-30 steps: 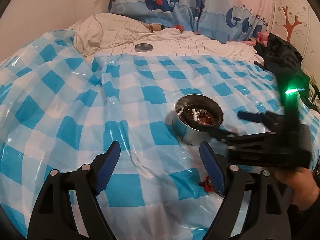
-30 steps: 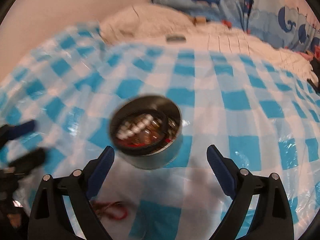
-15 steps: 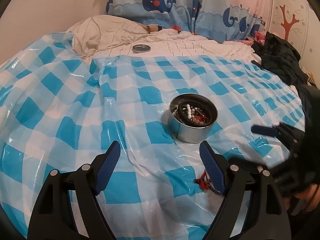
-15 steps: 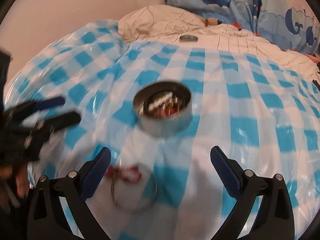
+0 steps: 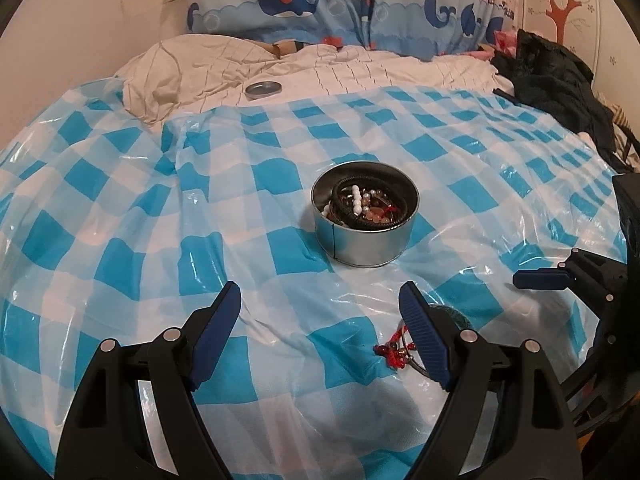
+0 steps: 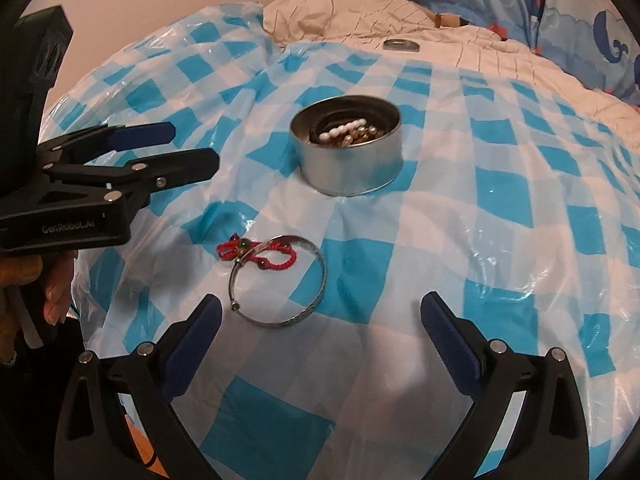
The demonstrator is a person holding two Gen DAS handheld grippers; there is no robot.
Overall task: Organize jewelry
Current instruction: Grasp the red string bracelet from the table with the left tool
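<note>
- Blue pads on my left gripper (image 5: 320, 312) stand wide apart with nothing between them; the right-wrist view shows it side-on at nine o'clock (image 6: 192, 148).
- A red cord bracelet (image 6: 256, 254) lies across a silver bangle (image 6: 280, 280) on the checked plastic sheet (image 6: 500, 208), at about seven o'clock from the tin.
- The round metal tin (image 6: 348, 160) sits at twelve o'clock, holding pearl beads (image 6: 342, 130) and other pieces.
- My right gripper (image 6: 320, 328) is spread open, empty, the bangle just ahead of its left finger.
- Far back, a tin lid (image 5: 263, 89) rests on the white bedding (image 5: 360, 76).
</note>
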